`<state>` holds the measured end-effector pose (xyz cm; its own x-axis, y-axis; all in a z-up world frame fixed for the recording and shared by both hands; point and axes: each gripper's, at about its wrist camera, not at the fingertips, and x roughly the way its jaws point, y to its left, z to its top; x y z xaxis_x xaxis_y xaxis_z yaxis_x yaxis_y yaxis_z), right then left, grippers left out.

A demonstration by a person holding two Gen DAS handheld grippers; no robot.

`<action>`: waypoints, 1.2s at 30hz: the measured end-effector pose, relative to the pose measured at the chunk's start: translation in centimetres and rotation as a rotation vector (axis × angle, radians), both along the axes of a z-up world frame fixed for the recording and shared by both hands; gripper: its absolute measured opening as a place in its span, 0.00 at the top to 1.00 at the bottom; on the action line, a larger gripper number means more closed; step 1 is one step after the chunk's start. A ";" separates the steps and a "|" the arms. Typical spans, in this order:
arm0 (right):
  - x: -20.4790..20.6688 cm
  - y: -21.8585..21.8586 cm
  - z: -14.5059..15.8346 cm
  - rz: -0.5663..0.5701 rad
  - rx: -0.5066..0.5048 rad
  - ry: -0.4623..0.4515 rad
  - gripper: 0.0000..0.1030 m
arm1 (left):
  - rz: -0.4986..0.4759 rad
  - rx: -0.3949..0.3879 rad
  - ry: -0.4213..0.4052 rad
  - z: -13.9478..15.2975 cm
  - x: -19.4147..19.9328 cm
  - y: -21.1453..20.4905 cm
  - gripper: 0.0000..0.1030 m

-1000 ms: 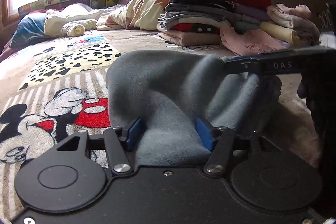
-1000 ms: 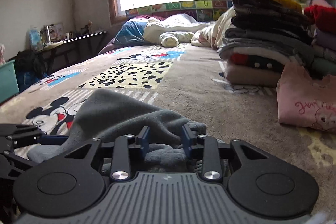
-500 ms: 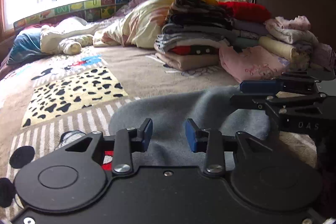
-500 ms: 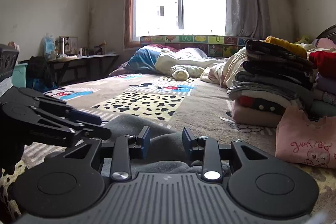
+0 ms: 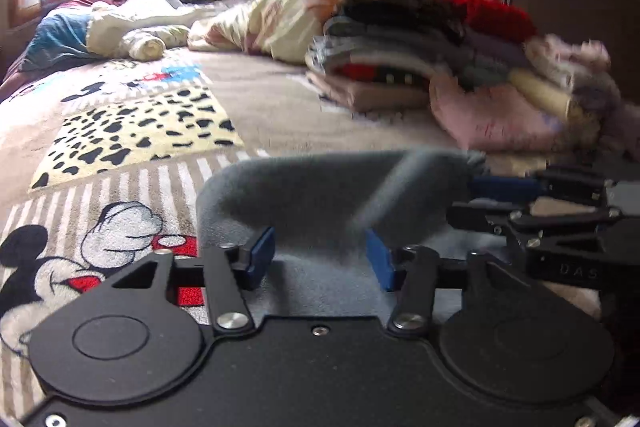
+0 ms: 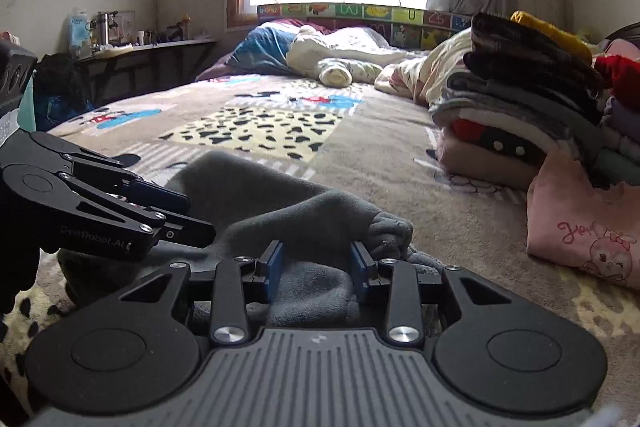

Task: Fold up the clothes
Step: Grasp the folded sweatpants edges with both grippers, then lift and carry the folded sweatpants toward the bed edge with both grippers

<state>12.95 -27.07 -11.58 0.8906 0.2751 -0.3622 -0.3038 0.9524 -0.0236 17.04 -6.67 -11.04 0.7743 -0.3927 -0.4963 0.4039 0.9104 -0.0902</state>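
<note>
A grey fleece garment (image 5: pixel 332 203) lies bunched on the patterned bedspread; it also shows in the right wrist view (image 6: pixel 272 203). My left gripper (image 5: pixel 320 257) is open, its blue pads on either side of the cloth's near edge. My right gripper (image 6: pixel 316 265) is open too, with a fold of the grey cloth lying between its pads. The right gripper shows at the right in the left wrist view (image 5: pixel 536 203). The left gripper shows at the left in the right wrist view (image 6: pixel 120 211).
A tall stack of folded clothes (image 6: pixel 516 119) stands on the bed to the right, with a pink garment (image 6: pixel 584 227) leaning in front of it. Pillows and a rumpled quilt (image 6: pixel 336 55) lie by the window. A cluttered side table (image 6: pixel 132 47) stands at the left.
Both grippers have dropped back onto the grey garment after lifting off it. The left jaws have widened around the cloth's edge. The cloth is bunched between the right pads again.
</note>
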 end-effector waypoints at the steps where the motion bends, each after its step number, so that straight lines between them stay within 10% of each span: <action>1: -0.6 -0.1 0.5 -0.009 0.000 -0.010 0.50 | 0.028 -0.048 -0.018 0.3 -1.0 0.7 0.42; 4: -2.6 -1.4 0.2 -0.104 0.095 -0.057 0.14 | 0.139 -0.176 0.016 -0.5 -2.4 3.5 0.42; 10: -0.9 -4.3 -0.4 -0.131 0.375 0.093 0.14 | 0.280 -0.522 0.218 -3.7 -2.1 8.5 0.39; 17: 1.8 -6.1 -2.6 -0.166 0.571 0.209 0.13 | 0.311 -0.718 0.343 -6.4 -0.7 9.7 0.32; 23: 3.9 -6.8 -4.3 -0.181 0.642 0.278 0.15 | 0.217 -0.688 0.373 -6.0 1.2 7.8 0.36; 25: 4.6 -7.0 -4.8 -0.186 0.666 0.302 0.22 | 0.193 -0.497 0.324 -5.7 1.4 6.1 0.46; 33: 5.9 -6.4 -5.8 -0.160 0.677 0.349 0.30 | 0.150 -0.597 0.358 -6.7 1.4 8.0 0.52; 36: 4.8 -7.1 -5.9 -0.151 0.749 0.364 0.22 | 0.177 -0.780 0.416 -7.3 1.2 9.5 0.37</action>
